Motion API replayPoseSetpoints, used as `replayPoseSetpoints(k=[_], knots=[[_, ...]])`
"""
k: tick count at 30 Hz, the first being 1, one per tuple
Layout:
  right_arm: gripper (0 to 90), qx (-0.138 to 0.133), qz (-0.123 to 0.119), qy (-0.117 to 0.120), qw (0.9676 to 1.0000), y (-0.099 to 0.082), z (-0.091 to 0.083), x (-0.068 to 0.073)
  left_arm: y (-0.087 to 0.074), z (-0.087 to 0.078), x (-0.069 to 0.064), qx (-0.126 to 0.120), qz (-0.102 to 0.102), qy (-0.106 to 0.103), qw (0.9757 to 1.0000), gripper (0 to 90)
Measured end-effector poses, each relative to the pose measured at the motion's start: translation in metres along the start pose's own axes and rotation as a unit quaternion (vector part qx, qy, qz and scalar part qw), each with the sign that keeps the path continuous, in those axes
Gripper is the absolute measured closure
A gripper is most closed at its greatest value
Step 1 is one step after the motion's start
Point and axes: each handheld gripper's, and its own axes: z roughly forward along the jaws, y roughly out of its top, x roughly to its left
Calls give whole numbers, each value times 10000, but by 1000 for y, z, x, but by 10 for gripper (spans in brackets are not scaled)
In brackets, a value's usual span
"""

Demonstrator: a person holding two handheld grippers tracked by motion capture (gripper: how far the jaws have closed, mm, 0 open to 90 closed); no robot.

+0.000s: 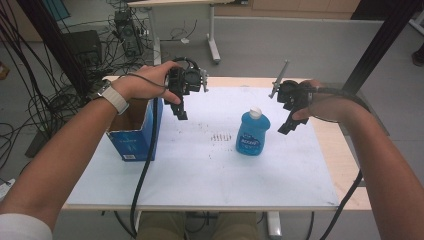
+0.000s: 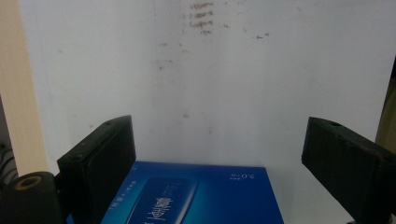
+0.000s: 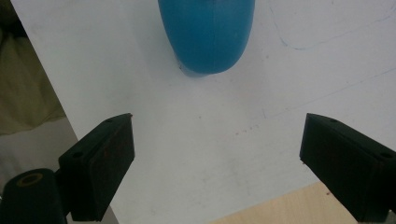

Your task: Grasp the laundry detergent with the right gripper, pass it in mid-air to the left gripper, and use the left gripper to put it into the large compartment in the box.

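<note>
We see both jaw pairs spread wide, nothing btwn them. Left gripper [image 1: 181, 112] hangs above the table, just beside the open blue box [image 1: 134, 136] at the sheet's left edge; box top shows under its jaws in the left gripper view. Right gripper [image 1: 289, 125] hovers near the blue bottle [image 1: 253, 133], which stands upright, white cap on, mid white sheet [image 1: 200, 175].

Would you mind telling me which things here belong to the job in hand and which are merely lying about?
In the job:
- blue bottle, lying on the table
- open blue box at the table's left edge
- left gripper, open above the box
- right gripper, open beside the bottle

Lying about:
- cables on the floor
- electronics unit beyond the table
</note>
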Motion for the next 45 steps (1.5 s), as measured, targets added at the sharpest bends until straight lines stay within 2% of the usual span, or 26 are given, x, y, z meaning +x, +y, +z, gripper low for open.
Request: replayPoseSetpoints(k=[16,21,33,45], knots=[[94,-98,88,-85,9999,0,-8,-1,-5,-2,2,9,-64,-18,10000,96],[93,-111,67,-81,9999,2,-6,-1,-7,-2,2,-26,-121,-2,9999,96],[84,-154,110,-92,9998,-1,-5,0,-5,-1,1,-6,-92,19,10000,97],[70,-342,182,-128,9992,-4,-4,1,-7,-2,0,-32,-121,57,9999,97]])
